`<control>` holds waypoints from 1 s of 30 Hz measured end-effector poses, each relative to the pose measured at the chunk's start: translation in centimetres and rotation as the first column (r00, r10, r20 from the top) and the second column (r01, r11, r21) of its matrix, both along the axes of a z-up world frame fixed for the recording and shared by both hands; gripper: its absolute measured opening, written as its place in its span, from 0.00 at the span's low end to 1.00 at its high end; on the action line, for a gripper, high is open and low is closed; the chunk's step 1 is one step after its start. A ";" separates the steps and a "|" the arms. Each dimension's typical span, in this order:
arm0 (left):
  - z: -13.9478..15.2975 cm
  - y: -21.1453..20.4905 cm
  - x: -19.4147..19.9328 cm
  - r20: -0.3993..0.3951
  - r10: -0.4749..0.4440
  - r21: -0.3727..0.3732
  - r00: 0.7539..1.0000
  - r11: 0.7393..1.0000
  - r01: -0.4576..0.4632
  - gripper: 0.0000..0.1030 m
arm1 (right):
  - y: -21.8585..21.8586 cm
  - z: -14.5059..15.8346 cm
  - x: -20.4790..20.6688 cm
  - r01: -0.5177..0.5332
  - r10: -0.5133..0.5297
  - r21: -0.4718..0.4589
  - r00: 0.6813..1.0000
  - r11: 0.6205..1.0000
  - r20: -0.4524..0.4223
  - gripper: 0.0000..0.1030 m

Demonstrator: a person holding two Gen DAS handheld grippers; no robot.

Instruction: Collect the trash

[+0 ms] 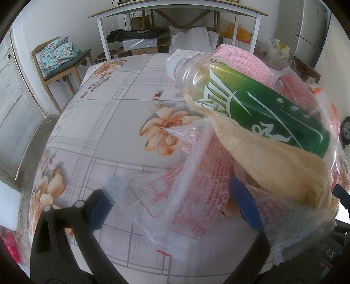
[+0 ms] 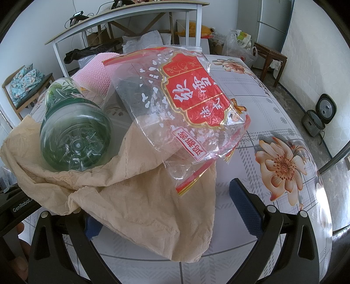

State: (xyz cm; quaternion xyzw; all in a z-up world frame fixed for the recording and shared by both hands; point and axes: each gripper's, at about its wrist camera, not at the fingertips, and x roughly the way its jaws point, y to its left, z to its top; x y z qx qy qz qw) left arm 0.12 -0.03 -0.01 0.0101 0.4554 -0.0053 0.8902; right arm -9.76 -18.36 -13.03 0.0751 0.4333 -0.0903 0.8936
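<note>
Glossy flowered oilcloth (image 2: 284, 139) is covering the table where the trash is lying in one loose heap, with a white-framed desk (image 1: 175, 11) and cluttered boxes standing behind. Both grippers are hovering with jaws apart: the left gripper (image 1: 175, 203) is straddling the clear printed plastic bag (image 1: 192, 174), the right gripper (image 2: 168, 209) is straddling the crumpled beige tissue (image 2: 142, 196); neither is visibly clamping anything. A smooth green-labelled plastic bottle (image 2: 74, 135) is lying on its side, resting on the tissue and beside a pink knitted cloth (image 2: 96, 74). Being round and slick, it is likely to roll off if the soft tissue beneath gets tugged. The crinkly film bag (image 2: 188, 109), thin and slippery, could slide out of a shallow pinch, and the tissue could tear rather than lift.
</note>
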 end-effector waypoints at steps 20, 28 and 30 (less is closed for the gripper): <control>0.0 0.0 0.0 -0.001 -0.001 -0.001 1.000 1.000 0.001 0.94 | 0.0 0.0 0.0 0.000 0.000 0.000 1.000 1.000 0.000 0.94; 0.2 0.0 -0.2 -0.031 -0.049 0.000 0.998 0.999 0.049 0.94 | -0.1 -0.1 -0.4 -0.013 0.013 0.000 1.000 1.000 0.000 0.94; 0.5 0.4 -0.4 -0.027 -0.064 -0.001 0.998 0.998 0.064 0.93 | -0.4 -0.2 -1.1 -0.016 0.016 0.000 1.000 1.000 -0.002 0.94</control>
